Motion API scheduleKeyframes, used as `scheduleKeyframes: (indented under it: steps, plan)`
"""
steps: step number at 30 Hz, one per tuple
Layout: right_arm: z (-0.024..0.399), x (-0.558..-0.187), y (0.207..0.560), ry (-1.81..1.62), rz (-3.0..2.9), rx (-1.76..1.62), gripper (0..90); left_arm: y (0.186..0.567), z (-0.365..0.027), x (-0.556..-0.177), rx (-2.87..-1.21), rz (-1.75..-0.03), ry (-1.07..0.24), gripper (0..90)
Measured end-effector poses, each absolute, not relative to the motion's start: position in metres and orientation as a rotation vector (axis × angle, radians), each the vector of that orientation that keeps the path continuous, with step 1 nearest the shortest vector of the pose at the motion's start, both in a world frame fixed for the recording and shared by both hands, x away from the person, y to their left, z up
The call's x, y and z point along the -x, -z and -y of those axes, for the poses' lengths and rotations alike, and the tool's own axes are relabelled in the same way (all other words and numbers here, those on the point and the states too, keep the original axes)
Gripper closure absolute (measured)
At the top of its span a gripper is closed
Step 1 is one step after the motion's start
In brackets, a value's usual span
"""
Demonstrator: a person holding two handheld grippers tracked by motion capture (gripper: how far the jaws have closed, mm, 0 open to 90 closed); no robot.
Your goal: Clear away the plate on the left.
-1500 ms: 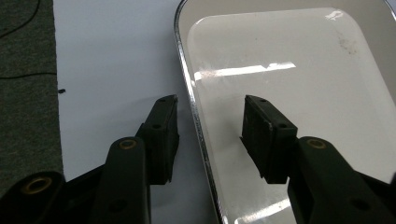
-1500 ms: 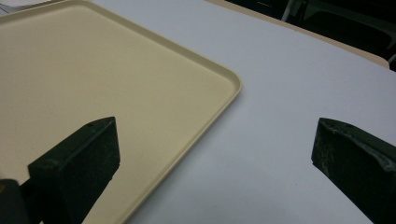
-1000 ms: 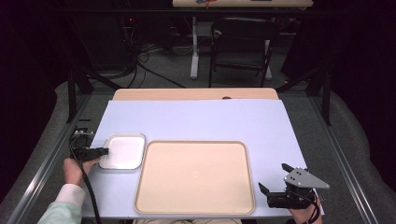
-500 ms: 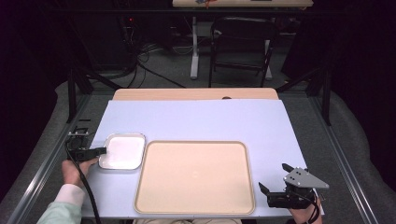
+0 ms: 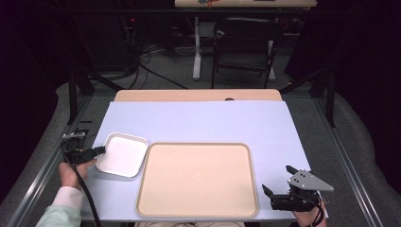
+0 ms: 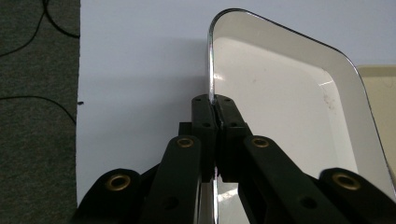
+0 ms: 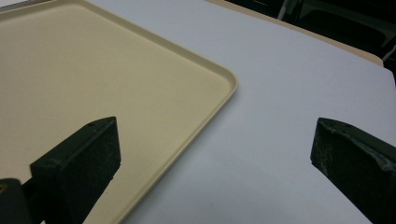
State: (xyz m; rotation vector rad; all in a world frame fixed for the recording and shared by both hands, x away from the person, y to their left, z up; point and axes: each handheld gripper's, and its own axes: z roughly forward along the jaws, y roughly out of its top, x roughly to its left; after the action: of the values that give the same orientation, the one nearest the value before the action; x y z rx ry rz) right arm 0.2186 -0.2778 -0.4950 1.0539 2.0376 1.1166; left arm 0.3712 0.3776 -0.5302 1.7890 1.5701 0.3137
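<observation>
A small white tray (image 5: 122,154) with a chrome rim lies on the pale blue table cover, just left of a large beige tray (image 5: 197,178). My left gripper (image 5: 97,151) is shut on the white tray's left rim. In the left gripper view the rim runs between the closed jaws of the left gripper (image 6: 213,108), and the white tray (image 6: 280,102) spreads out to the right. My right gripper (image 5: 276,179) rests open at the table's front right, off the beige tray's corner. In the right gripper view the right gripper (image 7: 215,154) has wide jaws with nothing between them, and the beige tray (image 7: 93,70) lies to the left.
The blue cover (image 5: 198,120) stretches bare behind both trays to a wooden strip (image 5: 198,95) at the far edge. Dark floor, cables and a chair (image 5: 243,42) lie beyond the table. A metal frame rail (image 5: 47,165) runs along the left side.
The white tray has turned slightly while held by the left gripper, and the left hand shifted a little. The right gripper has not moved.
</observation>
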Motion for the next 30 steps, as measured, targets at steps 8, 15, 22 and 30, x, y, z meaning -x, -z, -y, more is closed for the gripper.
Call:
scheduleKeyframes:
  steps: [8, 15, 22, 30]
  plan:
    - [0.278, -0.219, 0.495, -1.115, -2.032, -1.061, 1.1, 0.518, -0.377, -0.364, -1.777, -1.543, -0.379, 88.5]
    - [0.278, -0.22, 0.494, -1.107, -2.031, -1.075, 1.1, 0.509, -0.374, -0.361, -1.767, -1.516, -0.402, 88.4]
    - [0.278, -0.221, 0.494, -1.104, -2.023, -1.086, 1.1, 0.499, -0.367, -0.356, -1.756, -1.472, -0.426, 88.5]
    - [0.277, -0.224, 0.493, -1.102, -2.022, -1.097, 1.1, 0.486, -0.356, -0.351, -1.762, -1.413, -0.45, 88.5]
